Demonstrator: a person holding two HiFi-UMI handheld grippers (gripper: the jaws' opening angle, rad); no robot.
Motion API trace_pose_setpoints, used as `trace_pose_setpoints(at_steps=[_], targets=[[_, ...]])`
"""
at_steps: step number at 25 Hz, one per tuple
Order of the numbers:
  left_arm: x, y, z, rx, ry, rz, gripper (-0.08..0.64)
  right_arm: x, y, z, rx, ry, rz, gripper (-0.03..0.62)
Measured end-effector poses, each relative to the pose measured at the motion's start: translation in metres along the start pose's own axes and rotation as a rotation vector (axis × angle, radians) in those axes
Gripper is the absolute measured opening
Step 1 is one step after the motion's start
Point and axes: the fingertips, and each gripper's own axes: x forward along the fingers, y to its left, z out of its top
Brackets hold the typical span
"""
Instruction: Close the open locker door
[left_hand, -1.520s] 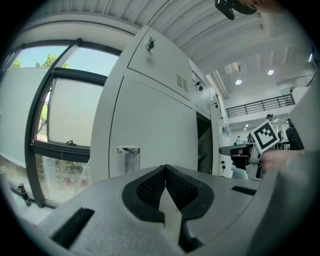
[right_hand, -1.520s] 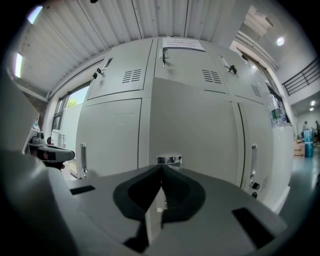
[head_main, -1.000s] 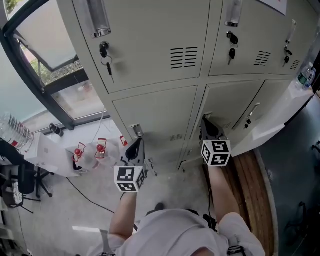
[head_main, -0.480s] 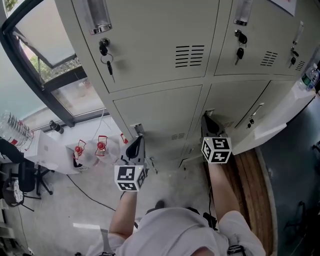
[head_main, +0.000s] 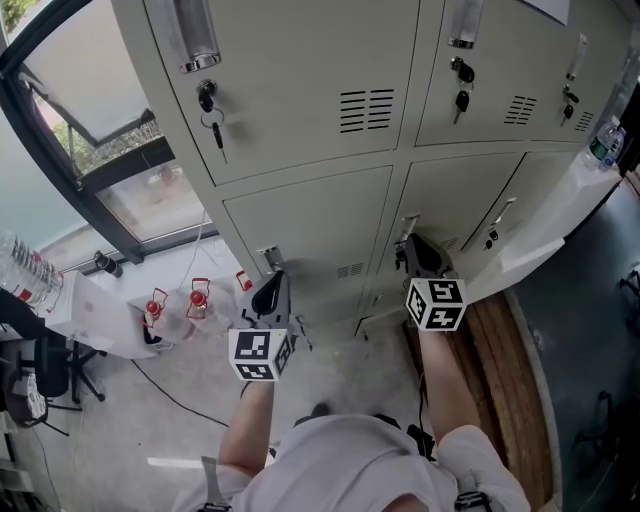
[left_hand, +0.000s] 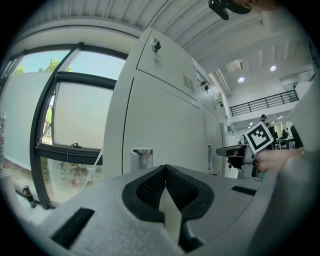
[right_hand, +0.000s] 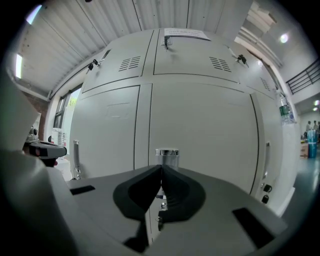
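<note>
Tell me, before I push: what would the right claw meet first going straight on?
The right claw would probably meet the silver handle on the locker door dead ahead; depth is unclear.

On my feed the lockers (head_main: 300, 90) read a pale grey-beige all over, the open locker door (head_main: 545, 235) has the same tone, and a black key (head_main: 217, 133) hangs from one. The left gripper (head_main: 270, 283) and right gripper (head_main: 412, 248) are dark grey to black, each carrying a cube patterned in black-and-white squares. I see a black window frame (head_main: 60, 140), a mottled grey floor (head_main: 180, 380), a brown wood-grained board (head_main: 500, 350), red tops on clear bottles (head_main: 200, 297), and a white shirt (head_main: 350, 465).
</note>
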Motion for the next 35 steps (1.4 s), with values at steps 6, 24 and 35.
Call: trace_pose_setpoints(at_steps=[6,24,35], targets=[[0.003,-0.021,0.007,0.006,-0.020,-0.060,0.008,-0.046,-0.002,0.001,0.008,-0.022,-0.034,0.012],[0.006,-0.081,0.012,0.012,-0.034,-0.206,0.008,-0.123,-0.004,-0.015,0.018,-0.025,-0.125,0.012],[0.003,-0.086,0.012,0.012,-0.033,-0.213,0.008,-0.130,-0.006,-0.017,0.020,-0.027,-0.136,0.012]])
